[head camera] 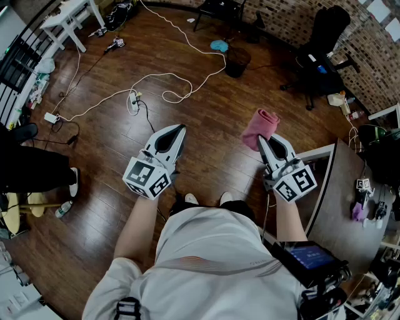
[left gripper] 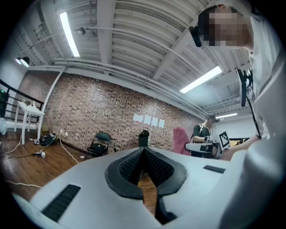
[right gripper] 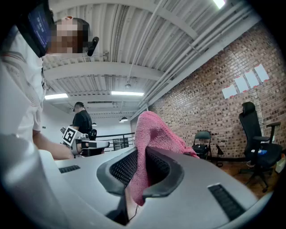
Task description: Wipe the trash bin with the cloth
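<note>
- Loft-style lab or studio, by the look of it: bare brick wall point(left gripper: 89, 107), wood floor point(head camera: 212, 119).
- Cables point(head camera: 164, 75) snaking loose across it.
- Office chair point(head camera: 325, 37); strip lights point(left gripper: 67, 33) on a ribbed ceiling point(left gripper: 134, 27).

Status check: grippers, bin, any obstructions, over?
Left gripper shut, empty. Right gripper shut on pink cloth. Trash bin far ahead, untouched. White cable lies between.

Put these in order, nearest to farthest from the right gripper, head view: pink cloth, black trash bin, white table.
1. pink cloth, clamped by the right gripper.
2. black trash bin, ahead on the floor.
3. white table, far upper-left corner.
</note>
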`<act>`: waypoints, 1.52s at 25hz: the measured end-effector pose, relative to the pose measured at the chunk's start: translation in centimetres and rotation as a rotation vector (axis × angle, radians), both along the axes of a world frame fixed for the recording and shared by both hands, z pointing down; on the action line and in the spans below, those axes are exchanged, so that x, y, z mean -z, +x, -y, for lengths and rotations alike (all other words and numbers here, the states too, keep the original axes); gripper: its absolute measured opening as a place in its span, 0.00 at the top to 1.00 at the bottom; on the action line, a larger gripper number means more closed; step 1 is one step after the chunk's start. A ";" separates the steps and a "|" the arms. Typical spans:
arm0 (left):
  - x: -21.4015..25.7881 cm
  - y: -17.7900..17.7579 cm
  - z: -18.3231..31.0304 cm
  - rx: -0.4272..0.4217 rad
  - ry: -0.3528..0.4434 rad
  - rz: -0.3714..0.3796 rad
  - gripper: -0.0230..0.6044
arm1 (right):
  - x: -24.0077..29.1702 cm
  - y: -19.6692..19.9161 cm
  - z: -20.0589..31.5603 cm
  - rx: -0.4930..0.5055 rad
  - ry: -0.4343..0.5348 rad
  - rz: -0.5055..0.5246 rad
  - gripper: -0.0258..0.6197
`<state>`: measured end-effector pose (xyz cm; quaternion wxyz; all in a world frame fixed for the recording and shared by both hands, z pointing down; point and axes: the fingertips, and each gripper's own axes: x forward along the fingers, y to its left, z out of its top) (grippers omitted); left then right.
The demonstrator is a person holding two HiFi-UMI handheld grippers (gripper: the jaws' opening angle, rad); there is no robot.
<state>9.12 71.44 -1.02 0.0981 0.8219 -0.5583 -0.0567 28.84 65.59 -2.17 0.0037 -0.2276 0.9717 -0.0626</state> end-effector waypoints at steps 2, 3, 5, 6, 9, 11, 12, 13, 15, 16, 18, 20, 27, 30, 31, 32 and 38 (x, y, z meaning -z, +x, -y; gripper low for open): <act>-0.1 -1.1 1.3 -0.001 0.002 0.025 0.95 | 0.0 -0.9 1.1 -0.015 0.012 0.002 0.90; -0.1 -1.5 1.9 -0.001 0.002 0.035 0.95 | -0.1 -1.3 1.6 -0.021 0.016 0.004 0.90; -0.3 -2.1 3.1 -0.004 -0.001 0.043 0.95 | -0.2 -1.9 2.7 -0.036 0.015 0.008 0.90; -0.4 -2.2 3.6 -0.007 -0.003 0.044 0.95 | -0.3 -2.0 3.2 -0.043 0.012 0.010 0.90; -0.8 -2.4 5.6 -0.018 -0.012 0.054 0.95 | -0.8 -2.2 5.1 -0.060 -0.001 0.017 0.90; -1.2 -2.4 7.4 -0.023 -0.021 0.056 0.95 | -1.4 -2.5 6.7 -0.055 -0.011 0.022 0.90; -1.5 -2.4 8.4 -0.025 -0.026 0.059 0.95 | -1.8 -2.6 7.6 -0.052 -0.013 0.024 0.90; -1.7 -2.4 9.5 -0.028 -0.030 0.064 0.95 | -2.2 -2.7 8.6 -0.051 -0.014 0.024 0.90; -2.0 -2.5 12.0 -0.033 -0.038 0.081 0.95 | -2.9 -2.9 11.1 -0.056 -0.010 0.027 0.90; -2.1 -2.6 13.4 -0.035 -0.042 0.087 0.95 | -3.1 -3.0 12.4 -0.058 -0.008 0.031 0.90; -2.1 -2.7 16.7 -0.038 -0.048 0.094 0.95 | -3.3 -3.3 15.4 -0.061 -0.007 0.041 0.90; -1.8 -2.5 20.0 -0.045 -0.048 0.102 0.95 | -3.4 -3.3 18.6 -0.067 -0.010 0.041 0.90; -1.4 -1.1 29.4 -0.063 -0.033 0.110 0.95 | -3.4 -2.4 27.9 -0.066 -0.029 0.054 0.90; -1.0 -1.3 32.4 -0.084 -0.026 0.125 0.95 | -3.4 -3.1 30.7 -0.071 -0.038 0.052 0.90; -0.9 -1.5 33.4 -0.087 -0.025 0.126 0.95 | -3.5 -3.4 31.4 -0.073 -0.040 0.048 0.90; -0.9 -1.9 34.3 -0.088 -0.025 0.125 0.95 | -3.6 -3.7 32.2 -0.076 -0.043 0.042 0.90; -2.0 -4.5 40.8 -0.126 -0.032 0.089 0.95 | -4.7 -5.5 37.4 -0.132 -0.061 0.001 0.90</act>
